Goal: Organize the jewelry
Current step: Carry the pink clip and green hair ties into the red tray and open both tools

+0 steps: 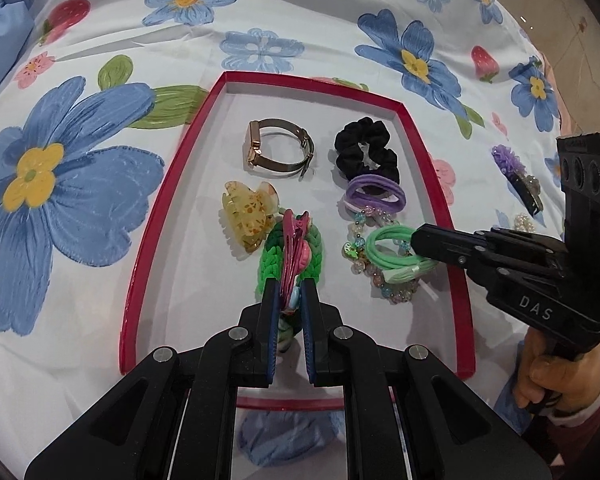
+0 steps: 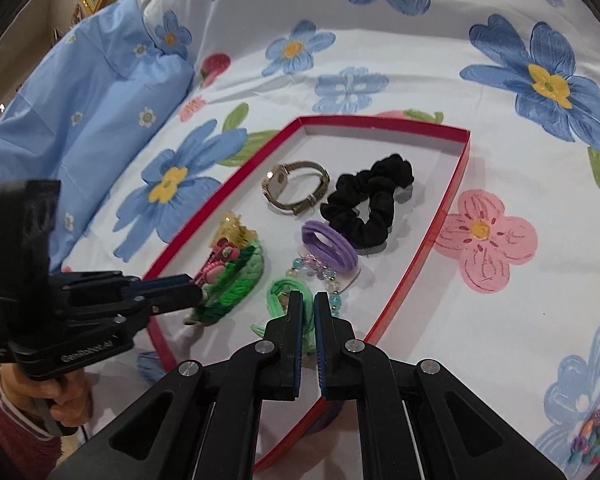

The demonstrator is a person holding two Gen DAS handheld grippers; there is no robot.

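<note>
Red tray [image 1: 148,240] holding watch [image 1: 278,148], black scrunchie [image 1: 364,152], claw clip [image 1: 248,216]

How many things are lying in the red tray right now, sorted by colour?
Black: 1, the scrunchie
Purple: 1, the hair tie bundle
Green: 2, the braided band and the thin hair ties
Gold: 1, the watch
Yellow: 1, the claw clip
Pink: 1, the snap clip
Mixed pastel: 1, the beaded bracelet
Total: 8 in the red tray

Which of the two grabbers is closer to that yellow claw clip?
Left. The left gripper, clamping a pink hair clip, sits just beside the yellow claw clip. The right gripper grips a green hair tie across the tray.
</note>
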